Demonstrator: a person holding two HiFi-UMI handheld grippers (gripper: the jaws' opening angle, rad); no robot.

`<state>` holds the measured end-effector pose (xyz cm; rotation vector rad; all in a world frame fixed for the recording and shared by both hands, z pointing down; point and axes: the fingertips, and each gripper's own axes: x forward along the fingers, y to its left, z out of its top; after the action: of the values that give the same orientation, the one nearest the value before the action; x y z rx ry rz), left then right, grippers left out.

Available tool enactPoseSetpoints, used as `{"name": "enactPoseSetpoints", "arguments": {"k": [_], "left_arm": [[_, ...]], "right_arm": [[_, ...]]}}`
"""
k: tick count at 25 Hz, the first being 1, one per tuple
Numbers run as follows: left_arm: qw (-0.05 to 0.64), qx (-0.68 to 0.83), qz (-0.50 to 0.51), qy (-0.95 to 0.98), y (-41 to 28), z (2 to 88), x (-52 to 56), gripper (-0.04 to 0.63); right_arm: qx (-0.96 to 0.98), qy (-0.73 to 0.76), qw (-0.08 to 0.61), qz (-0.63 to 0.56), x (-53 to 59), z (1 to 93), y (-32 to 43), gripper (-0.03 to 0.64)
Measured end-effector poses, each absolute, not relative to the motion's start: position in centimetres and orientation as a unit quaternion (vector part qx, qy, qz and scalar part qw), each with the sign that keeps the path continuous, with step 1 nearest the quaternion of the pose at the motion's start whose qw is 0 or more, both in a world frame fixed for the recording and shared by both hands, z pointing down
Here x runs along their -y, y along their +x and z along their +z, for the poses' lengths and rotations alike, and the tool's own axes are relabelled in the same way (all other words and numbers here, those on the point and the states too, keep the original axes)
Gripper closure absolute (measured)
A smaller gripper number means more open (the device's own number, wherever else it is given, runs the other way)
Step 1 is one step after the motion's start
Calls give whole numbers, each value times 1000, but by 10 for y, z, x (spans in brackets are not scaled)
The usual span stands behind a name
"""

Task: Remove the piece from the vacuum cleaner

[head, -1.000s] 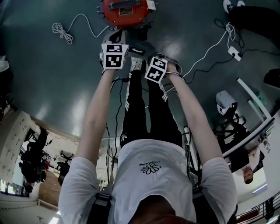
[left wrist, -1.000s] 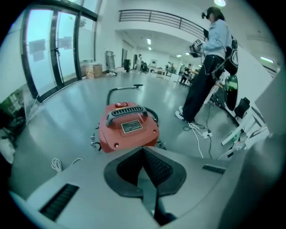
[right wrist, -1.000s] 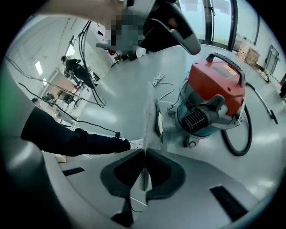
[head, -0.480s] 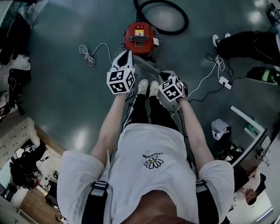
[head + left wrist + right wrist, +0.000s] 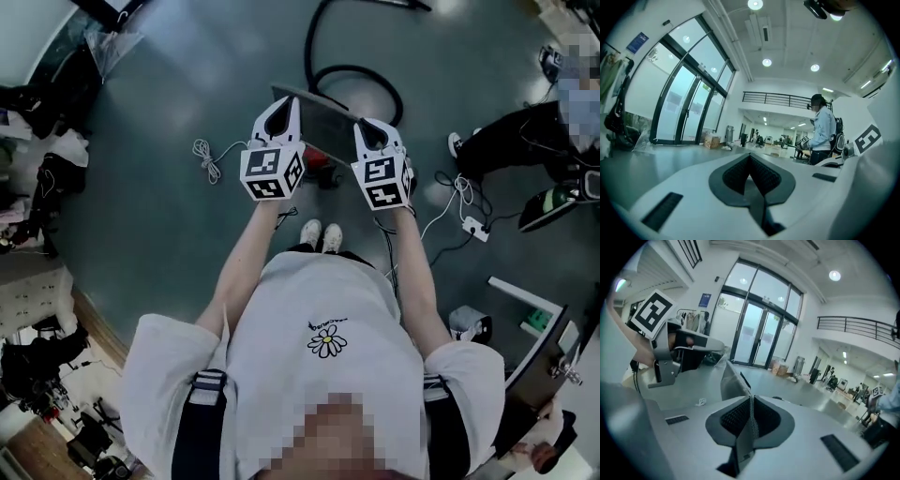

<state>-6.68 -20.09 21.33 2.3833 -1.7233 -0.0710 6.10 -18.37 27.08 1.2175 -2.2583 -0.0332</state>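
1. Grey, glossy floor (image 5: 169,216) fills the head view, with dark bags and clutter along its far left edge and a coil of white cable (image 5: 208,153) lying loose left of the grippers.
2. The left gripper (image 5: 283,103) is held up in front of the person, its tip at the left end of a flat grey piece (image 5: 323,131). In the left gripper view its jaws (image 5: 750,157) are pressed together, with only a thin dark strip in the seam between the pads. That strip appears to be the piece seen edge-on.
3. The piece spans from one gripper to the other, raised clear of the floor and tilted, with its left end higher in the head view.
4. The red vacuum cleaner (image 5: 317,161) sits on the floor beneath the piece, mostly hidden by it. Its black hose (image 5: 389,89) loops away behind.
5. The person's white shoes (image 5: 320,234) stand just short of the vacuum cleaner.
6. The right gripper (image 5: 371,124) has its jaws closed on the right end of the piece. The right gripper view shows the grey sheet (image 5: 729,380) pinched between the pads (image 5: 751,401) and running off towards the left gripper's marker cube (image 5: 652,311).
7. Farther right, a white power strip (image 5: 473,228) lies on the floor, and another person in dark trousers (image 5: 511,141) is near it.
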Motion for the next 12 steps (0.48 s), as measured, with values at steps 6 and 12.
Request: {"name": "enactPoseSetpoints", "arguments": {"k": [6,12], "left_arm": [[52,590,-67,803,-74,143,215,597],[15,586,-72,807,-78,111,219,597]], "right_arm": [[837,515,175,-64,209,171,59,581],[821,564,70,-48,219,116,69,581]]}}
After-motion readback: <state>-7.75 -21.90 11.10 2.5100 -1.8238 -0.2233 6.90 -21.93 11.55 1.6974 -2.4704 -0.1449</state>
